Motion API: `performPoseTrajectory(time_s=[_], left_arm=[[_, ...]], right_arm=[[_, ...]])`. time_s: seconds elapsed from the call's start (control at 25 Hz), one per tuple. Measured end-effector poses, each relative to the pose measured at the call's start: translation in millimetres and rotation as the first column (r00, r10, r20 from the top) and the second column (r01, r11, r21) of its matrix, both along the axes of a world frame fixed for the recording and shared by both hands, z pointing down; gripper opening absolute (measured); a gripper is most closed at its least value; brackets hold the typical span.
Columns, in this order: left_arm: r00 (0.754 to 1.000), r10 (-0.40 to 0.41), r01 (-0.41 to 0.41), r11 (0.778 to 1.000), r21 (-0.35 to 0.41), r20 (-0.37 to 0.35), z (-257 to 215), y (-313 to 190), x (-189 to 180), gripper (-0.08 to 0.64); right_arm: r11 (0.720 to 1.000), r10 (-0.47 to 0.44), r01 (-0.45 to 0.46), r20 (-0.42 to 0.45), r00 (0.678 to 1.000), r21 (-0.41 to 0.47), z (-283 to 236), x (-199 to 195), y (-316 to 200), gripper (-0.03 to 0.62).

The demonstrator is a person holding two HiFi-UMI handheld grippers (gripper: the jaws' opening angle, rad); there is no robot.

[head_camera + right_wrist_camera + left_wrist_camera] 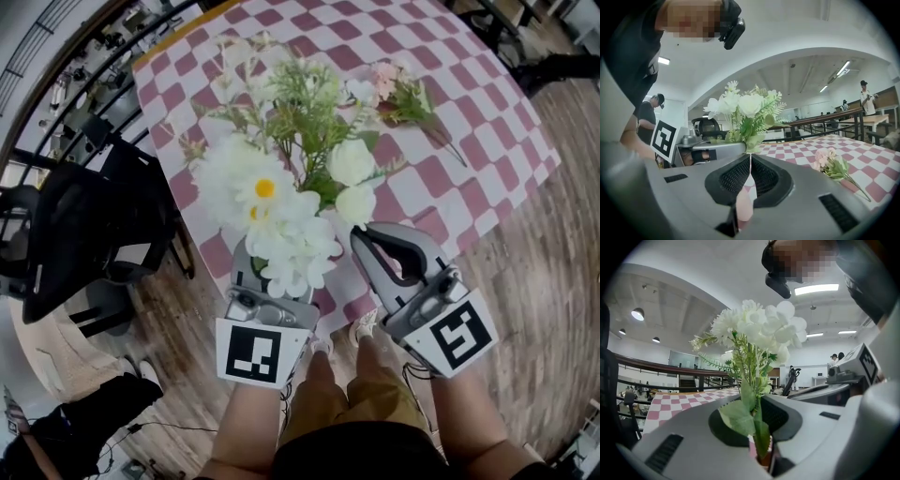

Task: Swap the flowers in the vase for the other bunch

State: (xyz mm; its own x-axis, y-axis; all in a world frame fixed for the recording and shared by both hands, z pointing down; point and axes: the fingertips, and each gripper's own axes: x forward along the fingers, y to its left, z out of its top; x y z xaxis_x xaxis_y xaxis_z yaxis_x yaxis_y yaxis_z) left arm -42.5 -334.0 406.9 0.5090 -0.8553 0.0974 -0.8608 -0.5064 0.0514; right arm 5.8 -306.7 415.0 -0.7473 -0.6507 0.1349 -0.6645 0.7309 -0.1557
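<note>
A bunch of white flowers (272,202) with green sprigs stands upright over the near edge of the pink-and-white checked table (469,141). My left gripper (251,272) is shut on its stems (757,427), and the blooms hide the jaw tips in the head view. My right gripper (359,236) sits just right of the bunch, shut with nothing in it, its tips (750,157) meeting. A small pink bunch (405,98) lies flat on the cloth further back, to the right, also seen as the pink bunch (832,164). No view shows a vase.
A black office chair (84,234) stands left of the table on the wooden floor (553,281). The person's legs (356,394) are close to the table's near edge. A dark railing (670,376) runs behind the table, and people (647,122) stand in the room.
</note>
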Motion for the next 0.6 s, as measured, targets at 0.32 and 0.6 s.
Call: performPoseTrajectory(time_s=[0.32, 0.6], left_arm=[[1.000, 0.006, -0.006, 1.000, -0.024, 0.005, 25.0, 0.8, 0.7, 0.066], [1.000, 0.016, -0.016, 1.000, -0.011, -0.015, 35.9, 1.5, 2.6, 0.067]], right_arm=[[1.000, 0.001, -0.001, -0.010, 1.000, -0.021, 14.4, -4.9, -3.3, 0.035], [0.999, -0.002, 0.001, -0.023, 1.000, -0.039, 27.2, -4.8, -2.4, 0.035]])
